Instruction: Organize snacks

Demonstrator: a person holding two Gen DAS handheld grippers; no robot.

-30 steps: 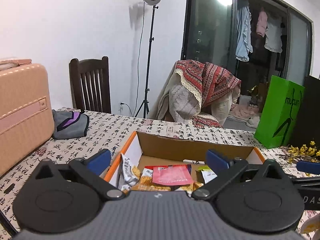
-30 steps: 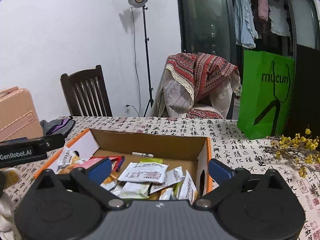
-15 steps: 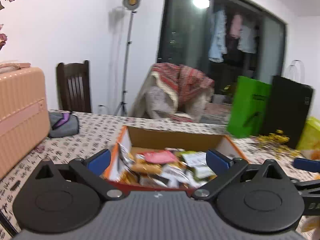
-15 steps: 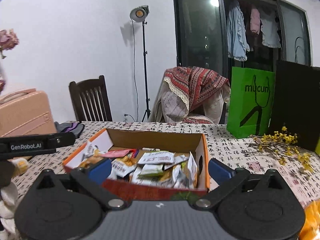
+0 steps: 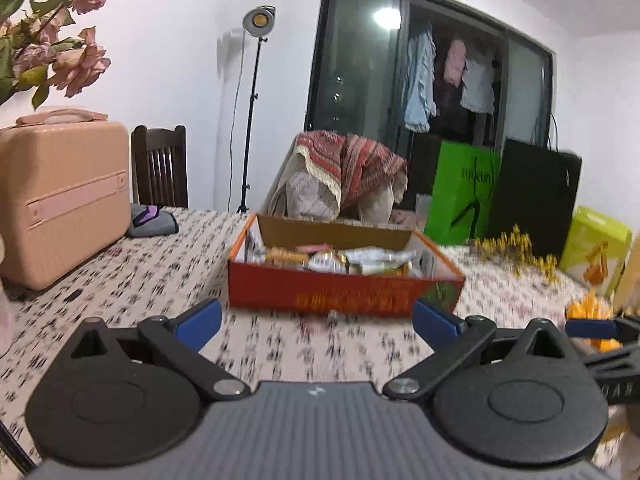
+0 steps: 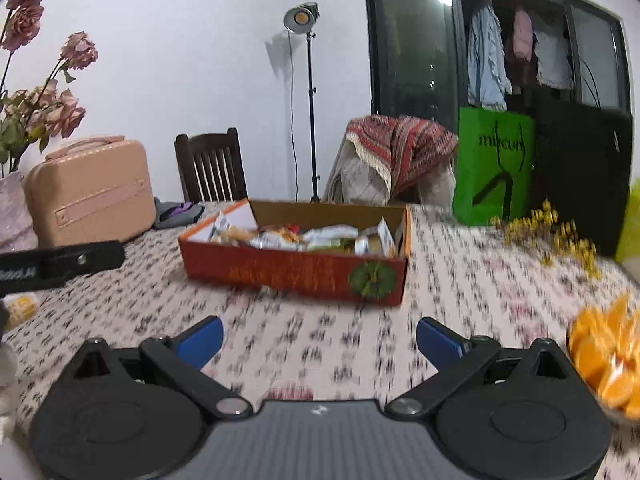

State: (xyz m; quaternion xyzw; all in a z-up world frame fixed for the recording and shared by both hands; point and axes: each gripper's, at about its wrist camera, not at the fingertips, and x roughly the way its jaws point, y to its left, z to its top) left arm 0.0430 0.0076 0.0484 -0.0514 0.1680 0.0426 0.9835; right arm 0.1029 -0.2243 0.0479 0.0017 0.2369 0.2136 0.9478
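Observation:
A red-orange cardboard box full of several snack packets stands on the patterned tablecloth, ahead of both grippers. In the right wrist view the same box shows its packets heaped inside. My left gripper is open, with nothing between its blue fingertips, well short of the box. My right gripper is open too and holds nothing. The left gripper's arm crosses the left edge of the right wrist view.
A peach suitcase and a grey pouch sit at the left. A green bag, a black bag and yellow flowers stand at the right. A bowl of orange slices is near right. Dried roses rise at left.
Both grippers have pulled back and away from the box, which now sits farther off with its red front wall showing. Both stay open.

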